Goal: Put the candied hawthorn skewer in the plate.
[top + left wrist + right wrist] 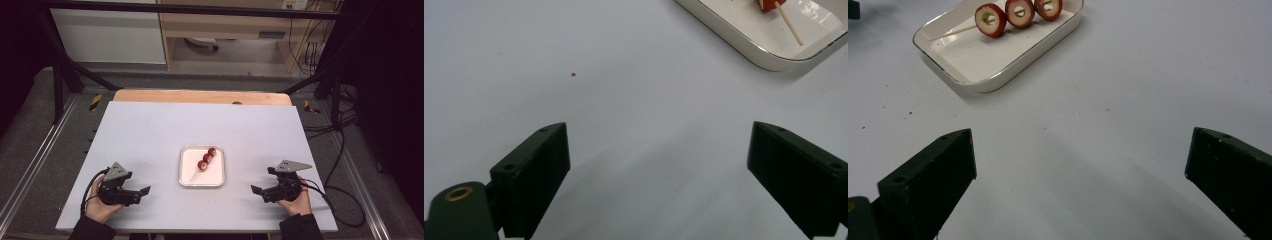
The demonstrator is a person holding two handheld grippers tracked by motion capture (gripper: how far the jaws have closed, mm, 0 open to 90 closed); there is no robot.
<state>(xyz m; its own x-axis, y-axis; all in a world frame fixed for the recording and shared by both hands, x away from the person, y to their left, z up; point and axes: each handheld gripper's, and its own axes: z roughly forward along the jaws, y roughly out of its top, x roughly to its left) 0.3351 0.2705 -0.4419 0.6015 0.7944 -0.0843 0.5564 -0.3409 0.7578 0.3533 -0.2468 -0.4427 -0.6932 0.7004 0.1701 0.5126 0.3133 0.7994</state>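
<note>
Now both my grippers rest wide open on the table, holding nothing.

Between them, mid-table, sits a shallow white tray (201, 181) with rounded corners and a thin pale rim. On it lies a skewer (1018, 15): three red fruit rounds with pale, cored centres, threaded touching on a thin wooden stick whose bare end points toward the tray's near left corner. My left gripper (139, 194) rests at the near left, my right gripper (261, 192) at the near right, each well apart from the tray on the pale grey table (150, 130).
</note>
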